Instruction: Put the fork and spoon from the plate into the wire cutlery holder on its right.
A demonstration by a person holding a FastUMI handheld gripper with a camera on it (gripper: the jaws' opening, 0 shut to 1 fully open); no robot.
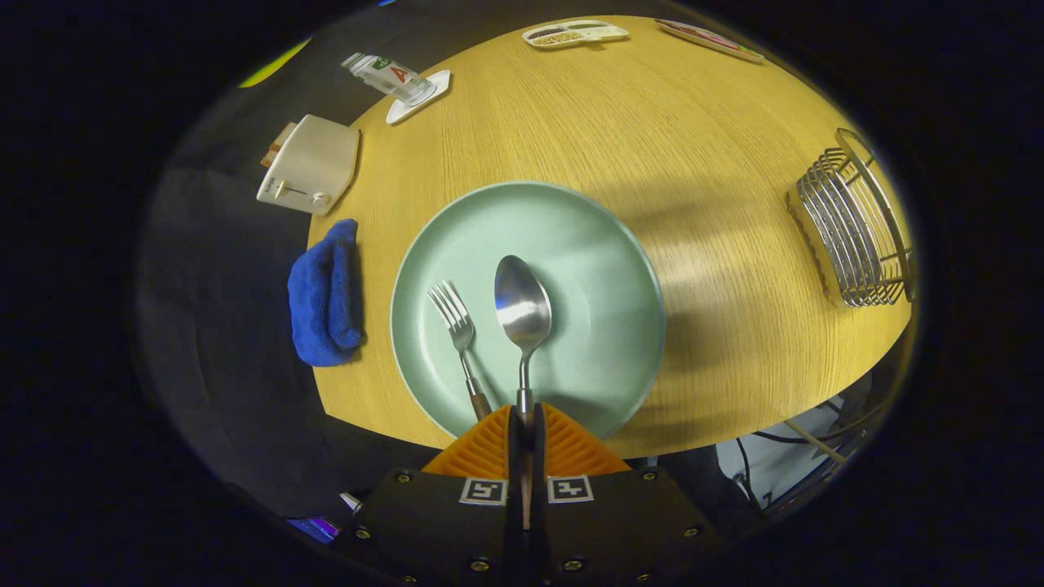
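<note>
- The spoon [523, 314] is clamped by its handle between the closed fingers of the gripper [522, 416], its bowl over the plate [595, 269].
- The fork [459, 342] is seen on the plate, just left of the spoon.
- The wire cutlery holder [856, 224] is found well right of the plate, on the table [620, 114].

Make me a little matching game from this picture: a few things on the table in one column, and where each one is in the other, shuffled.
Things:
1. spoon
2. fork
3. blue cloth
4. wire cutlery holder

Places:
A. on the table edge, left of the plate
B. on the plate, handle beside the fingers
C. on the table, far right of the plate
D. handle clamped between the fingers of the gripper

Pairs: 1-D, 2-B, 3-A, 4-C
</note>
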